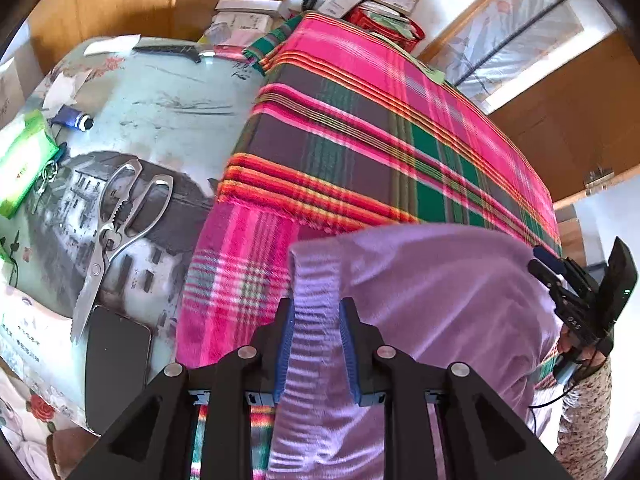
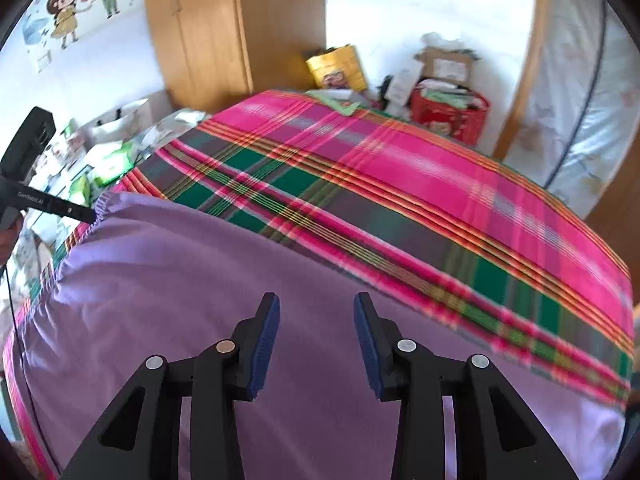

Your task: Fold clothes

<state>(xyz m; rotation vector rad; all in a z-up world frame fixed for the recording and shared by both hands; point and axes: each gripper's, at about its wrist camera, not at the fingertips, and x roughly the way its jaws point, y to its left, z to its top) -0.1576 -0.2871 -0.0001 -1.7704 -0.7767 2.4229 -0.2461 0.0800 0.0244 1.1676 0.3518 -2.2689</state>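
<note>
While the left tongs point(image 1: 316, 344) clench a gathered band of the purple garment point(image 1: 420, 300), the right tongs point(image 2: 316, 340) hover released above the same cloth point(image 2: 200, 300), their blue pads apart. This garment lies at the near edge of a surface covered by a pink, green and brown plaid blanket point(image 1: 380, 128). Beside the blanket's left edge, on a printed cover, rest steel scissors point(image 1: 116, 228) and a dark phone point(image 1: 116, 360). A red basket point(image 2: 452, 114) stands at the far corner.
</note>
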